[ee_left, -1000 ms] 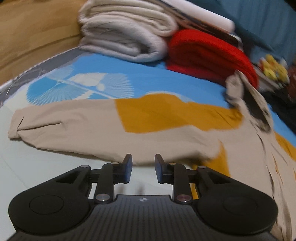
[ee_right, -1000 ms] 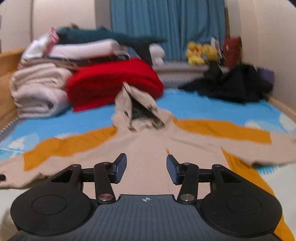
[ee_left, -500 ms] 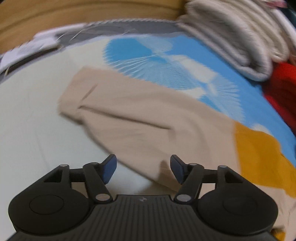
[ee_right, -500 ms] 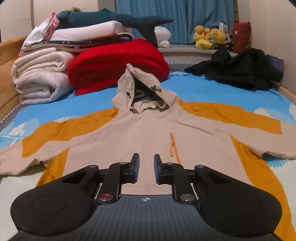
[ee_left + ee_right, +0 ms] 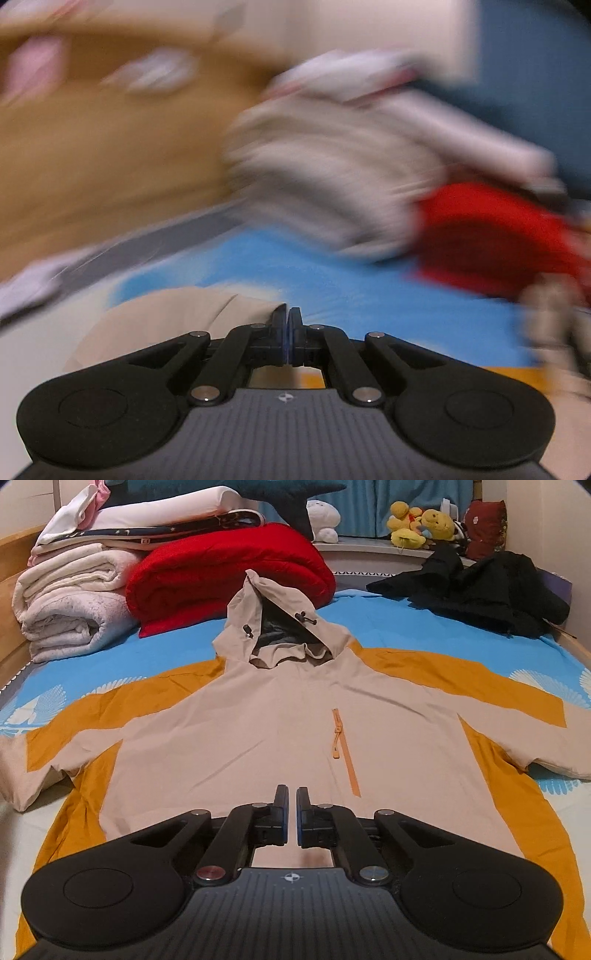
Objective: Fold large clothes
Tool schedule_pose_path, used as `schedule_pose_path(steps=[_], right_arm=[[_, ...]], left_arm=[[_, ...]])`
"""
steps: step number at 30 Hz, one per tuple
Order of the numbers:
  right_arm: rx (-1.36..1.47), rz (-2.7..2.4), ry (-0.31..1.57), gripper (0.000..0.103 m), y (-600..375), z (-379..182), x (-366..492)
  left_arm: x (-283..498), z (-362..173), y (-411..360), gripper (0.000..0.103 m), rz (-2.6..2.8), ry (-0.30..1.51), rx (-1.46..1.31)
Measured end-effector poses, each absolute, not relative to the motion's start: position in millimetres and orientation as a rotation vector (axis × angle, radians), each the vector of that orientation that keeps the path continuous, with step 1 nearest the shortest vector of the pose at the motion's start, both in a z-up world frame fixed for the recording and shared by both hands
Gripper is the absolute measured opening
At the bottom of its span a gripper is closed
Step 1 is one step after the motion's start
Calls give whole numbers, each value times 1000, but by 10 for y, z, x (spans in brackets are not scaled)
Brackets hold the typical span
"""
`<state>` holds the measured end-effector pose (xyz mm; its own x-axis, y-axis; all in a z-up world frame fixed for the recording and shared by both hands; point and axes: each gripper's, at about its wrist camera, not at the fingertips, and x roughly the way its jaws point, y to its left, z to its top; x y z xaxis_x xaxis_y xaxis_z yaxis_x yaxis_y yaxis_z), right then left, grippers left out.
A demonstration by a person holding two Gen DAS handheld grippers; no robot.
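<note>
A beige and mustard hooded jacket (image 5: 295, 731) lies face up on the bed, sleeves spread, with its hood (image 5: 280, 627) at the far end. My right gripper (image 5: 291, 801) sits low over the jacket's lower front. Its jaws are drawn in to a thin slit that shows beige cloth, and I read this as a pinch on the front. The left wrist view is badly blurred. There my left gripper (image 5: 287, 321) is shut, and the beige sleeve (image 5: 166, 317) runs up from the left into its closed jaws.
A rolled red blanket (image 5: 229, 565) and stacked white blankets (image 5: 74, 605) lie behind the hood. A black garment heap (image 5: 491, 590) is at the far right, with plush toys (image 5: 421, 524) on the sill. A wooden bed frame (image 5: 92, 147) borders the left side.
My left gripper swung out to the sleeve end with its jaws wide, then shut on the sleeve and rose. My right gripper's jaws closed and it dipped toward the jacket front.
</note>
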<state>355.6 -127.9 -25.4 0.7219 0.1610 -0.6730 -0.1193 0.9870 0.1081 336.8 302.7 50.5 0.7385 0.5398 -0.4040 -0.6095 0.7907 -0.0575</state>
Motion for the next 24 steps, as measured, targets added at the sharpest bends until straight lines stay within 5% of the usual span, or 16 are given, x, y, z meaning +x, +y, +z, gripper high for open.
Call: schedule_pose_path(steps=[4,6,8,11,21,24], right_arm=[[82,160,756,4,-1313,-255,3611],[117,164,761,6,-1341,-249,3640],[170,182,768,16,-1391,-238,3676],[242,186,782,32,-1485,-252,3728],[537,98,908,33,-1867,-634,4104],[616,30,918,33,-2004,-762,4243]], left_arm=[[3525,777,1599,1,131,316,-179],[3620,743,1044,30,-191,430,-251],[3584,694,734,35,-368,489,-279],[3545,656,848,37,-330,487,-322],[3875,-64,1755,39,316,844,-249],[3928,-103,1684,57,265,859,-184]])
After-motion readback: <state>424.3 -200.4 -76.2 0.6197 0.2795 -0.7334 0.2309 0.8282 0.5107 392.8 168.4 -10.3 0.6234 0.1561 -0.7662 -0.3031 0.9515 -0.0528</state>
